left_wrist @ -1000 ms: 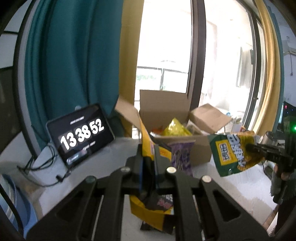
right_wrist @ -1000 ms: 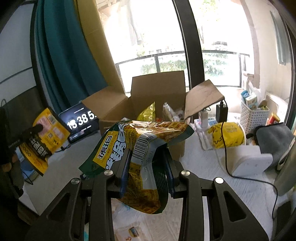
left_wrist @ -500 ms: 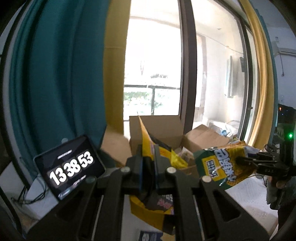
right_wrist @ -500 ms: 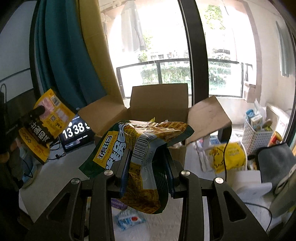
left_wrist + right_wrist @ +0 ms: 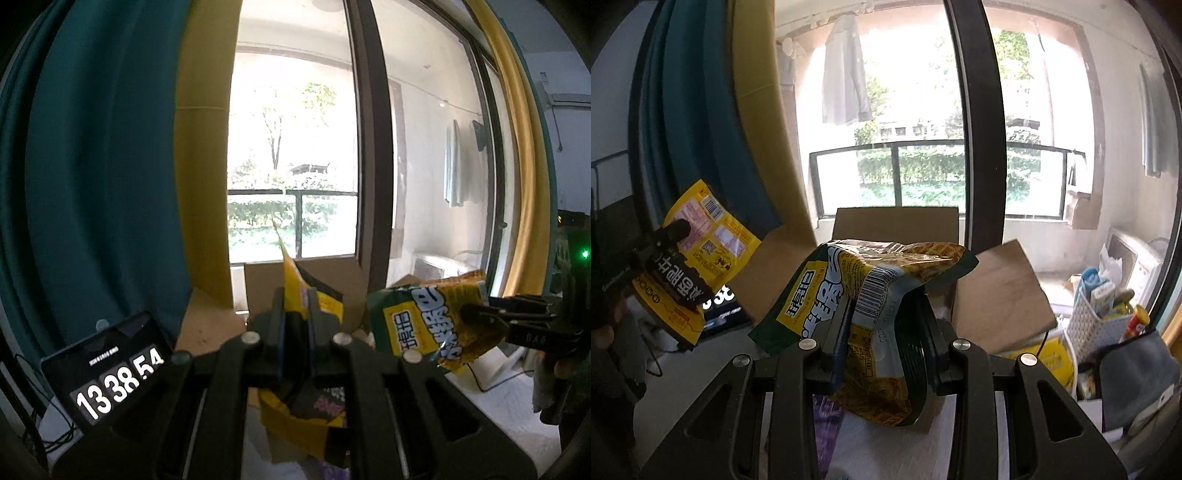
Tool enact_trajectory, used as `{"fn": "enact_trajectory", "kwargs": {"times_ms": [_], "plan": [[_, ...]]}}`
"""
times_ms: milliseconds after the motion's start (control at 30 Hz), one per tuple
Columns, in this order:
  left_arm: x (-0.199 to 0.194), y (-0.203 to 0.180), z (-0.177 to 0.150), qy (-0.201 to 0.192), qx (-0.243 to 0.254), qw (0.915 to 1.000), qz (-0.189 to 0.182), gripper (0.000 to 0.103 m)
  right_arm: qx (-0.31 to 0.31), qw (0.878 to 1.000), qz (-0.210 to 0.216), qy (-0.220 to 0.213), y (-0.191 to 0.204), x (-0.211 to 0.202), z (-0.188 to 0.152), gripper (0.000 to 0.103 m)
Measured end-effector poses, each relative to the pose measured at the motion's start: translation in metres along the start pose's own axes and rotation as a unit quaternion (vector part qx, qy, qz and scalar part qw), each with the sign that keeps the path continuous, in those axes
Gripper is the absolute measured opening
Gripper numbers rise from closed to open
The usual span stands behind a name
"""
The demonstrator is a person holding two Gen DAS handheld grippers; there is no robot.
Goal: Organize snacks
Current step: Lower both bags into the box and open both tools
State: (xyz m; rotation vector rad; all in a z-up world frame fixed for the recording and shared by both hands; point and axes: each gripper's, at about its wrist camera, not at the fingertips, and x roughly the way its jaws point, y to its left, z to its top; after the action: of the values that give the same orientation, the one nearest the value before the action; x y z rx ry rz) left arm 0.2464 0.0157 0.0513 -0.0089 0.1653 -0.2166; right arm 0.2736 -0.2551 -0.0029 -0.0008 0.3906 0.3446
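Left gripper [image 5: 295,314]: jaws pressed together on a thin yellow pack [image 5: 295,424], held up in the air; the pack's top edge sticks up past the fingers and its bottom hangs below them.
Yellow pack, seen from the right wrist: at the far left, yellow with a black band of lettering and a barcode, pinched at one edge by the left gripper's black fingertips [image 5: 674,230].
Right gripper [image 5: 886,332]: jaws part-way apart and clamped on a puffy green bag [image 5: 871,295], also held up in the air.
Green bag: green and yellow with a white barcode panel, crumpled between the pads; in the left wrist view it shows at the right, gripped at its edge.
Purple pack [image 5: 827,417]: lies on the white table [image 5: 879,450] below the right gripper, partly hidden.
Box [image 5: 897,225]: open cardboard, just beyond both held snacks, back flap upright, side flaps spread out; its inside is hidden by the bags.
Tablet [image 5: 110,373]: left of the box, leaning, showing large white digits.
White basket [image 5: 1097,321]: right of the box, filled with small packets.
Grey cloth [image 5: 1137,373]: in front of the basket, at the right edge.
Curtains [image 5: 110,166]: teal and yellow, behind the tablet.
Window [image 5: 923,110]: behind the box, with a railing and greenery outside.
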Motion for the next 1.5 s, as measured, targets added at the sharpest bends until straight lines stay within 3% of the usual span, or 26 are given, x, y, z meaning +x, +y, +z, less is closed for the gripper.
{"fn": "enact_trajectory", "kwargs": {"times_ms": [200,400,633,933,1067,1167,1267,1300,1333,1400,1500], "plan": [[0.019,0.008,0.002,-0.014,-0.003,0.9999,0.002,0.009,0.002,1.0,-0.009,-0.007,0.002,0.025,0.019,0.036],[0.035,0.012,0.008,-0.053,0.002,0.9986,0.001,0.009,0.004,1.0,-0.019,-0.013,0.009,0.058,0.033,0.036],[0.068,0.014,0.012,-0.047,-0.004,0.9989,-0.007,0.009,0.021,1.0,-0.023,-0.007,0.009,0.103,0.048,0.036],[0.12,0.031,0.011,-0.016,-0.036,0.9992,-0.007,0.009,0.049,0.998,-0.008,0.023,0.011,0.154,0.058,0.036],[0.142,0.03,0.013,0.007,-0.021,0.9997,0.003,0.009,0.044,0.998,-0.004,0.034,0.015,0.175,0.067,0.036],[0.166,0.029,0.012,0.054,-0.014,0.9984,0.0,0.012,0.073,0.994,0.018,0.078,0.008,0.201,0.07,0.038],[0.17,0.031,0.008,0.059,-0.018,0.998,0.015,0.022,0.09,0.993,0.013,0.073,-0.001,0.198,0.069,0.046],[0.169,0.032,0.008,0.058,-0.021,0.9979,0.017,0.03,0.091,0.993,0.011,0.071,-0.003,0.194,0.068,0.046],[0.167,0.034,0.007,0.058,-0.026,0.9979,0.014,0.046,0.093,0.993,0.011,0.071,-0.005,0.192,0.066,0.046],[0.164,0.037,0.007,0.054,-0.033,0.998,0.01,0.062,0.098,0.993,0.006,0.073,-0.011,0.185,0.062,0.046],[0.156,0.037,0.01,0.047,-0.035,0.9982,0.015,0.062,0.096,0.993,0.002,0.074,-0.011,0.176,0.058,0.046]]}}
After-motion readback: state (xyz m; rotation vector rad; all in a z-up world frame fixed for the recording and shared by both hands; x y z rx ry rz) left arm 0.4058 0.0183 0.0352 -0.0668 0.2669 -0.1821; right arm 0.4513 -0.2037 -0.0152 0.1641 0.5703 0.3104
